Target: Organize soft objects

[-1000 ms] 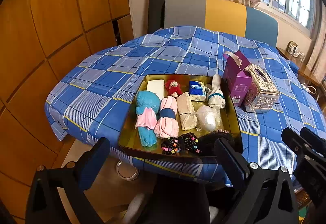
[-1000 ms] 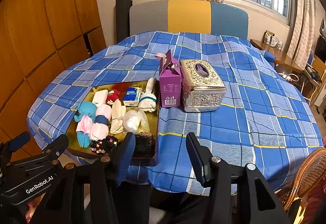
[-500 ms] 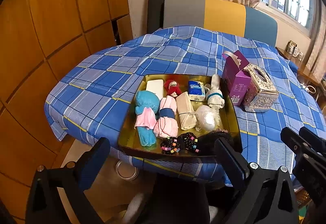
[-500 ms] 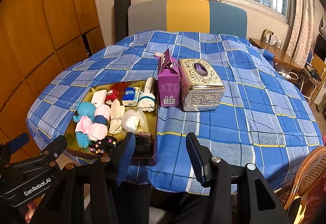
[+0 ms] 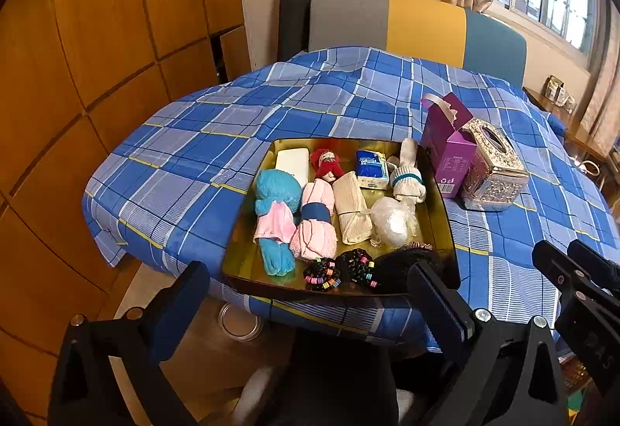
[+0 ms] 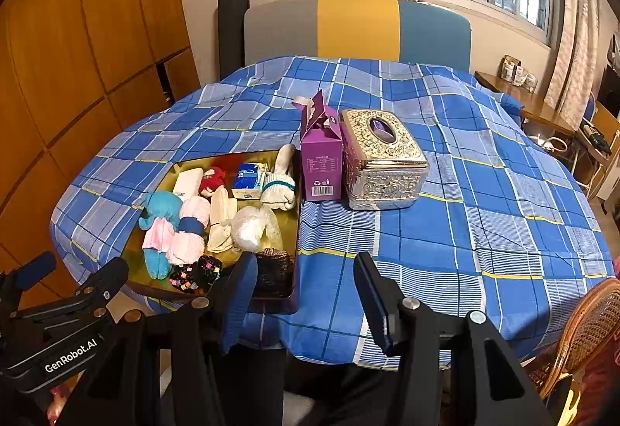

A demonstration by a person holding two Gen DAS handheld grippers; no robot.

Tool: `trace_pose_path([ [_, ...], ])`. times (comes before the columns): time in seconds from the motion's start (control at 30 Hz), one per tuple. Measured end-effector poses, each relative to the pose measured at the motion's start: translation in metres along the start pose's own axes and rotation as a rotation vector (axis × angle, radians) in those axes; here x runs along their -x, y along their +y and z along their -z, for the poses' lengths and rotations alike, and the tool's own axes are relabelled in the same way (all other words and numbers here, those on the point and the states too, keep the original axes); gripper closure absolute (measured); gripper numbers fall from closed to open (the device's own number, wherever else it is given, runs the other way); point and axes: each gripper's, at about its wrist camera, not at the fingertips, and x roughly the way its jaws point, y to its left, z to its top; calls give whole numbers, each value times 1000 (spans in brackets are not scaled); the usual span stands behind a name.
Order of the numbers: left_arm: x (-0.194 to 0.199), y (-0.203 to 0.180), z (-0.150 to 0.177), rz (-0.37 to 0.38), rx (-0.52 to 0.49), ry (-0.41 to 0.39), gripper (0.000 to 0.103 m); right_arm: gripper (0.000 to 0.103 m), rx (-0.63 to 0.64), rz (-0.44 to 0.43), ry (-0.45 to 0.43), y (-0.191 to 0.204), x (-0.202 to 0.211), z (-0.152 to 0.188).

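- Nothing had moved since the earlier frame — both my tools hung short of the bench (image 6: 445, 232), at its near edge.
- My left tool (image 5: 306, 294) stood spread, nothing between its fingers.
- My right tool (image 6: 304, 290) was also spread and empty.
- Soft things — a blue plush doll (image 5: 277, 209), a pink roll (image 5: 316, 220), white socks (image 5: 407, 178) — lay in the gold tray (image 5: 248, 263).
- Just right of the tray stood a purple box (image 6: 321, 158), touching a silver tissue box (image 6: 381, 158).

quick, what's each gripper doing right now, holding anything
Left gripper: open, holding nothing.
Right gripper: open, holding nothing.
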Motion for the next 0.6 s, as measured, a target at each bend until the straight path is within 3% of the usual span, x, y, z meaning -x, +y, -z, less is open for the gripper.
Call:
trace_pose_path([
  [0.6,-6,-2,2,4,-11,19,0,51,-1,0,-5,1,1,0],
])
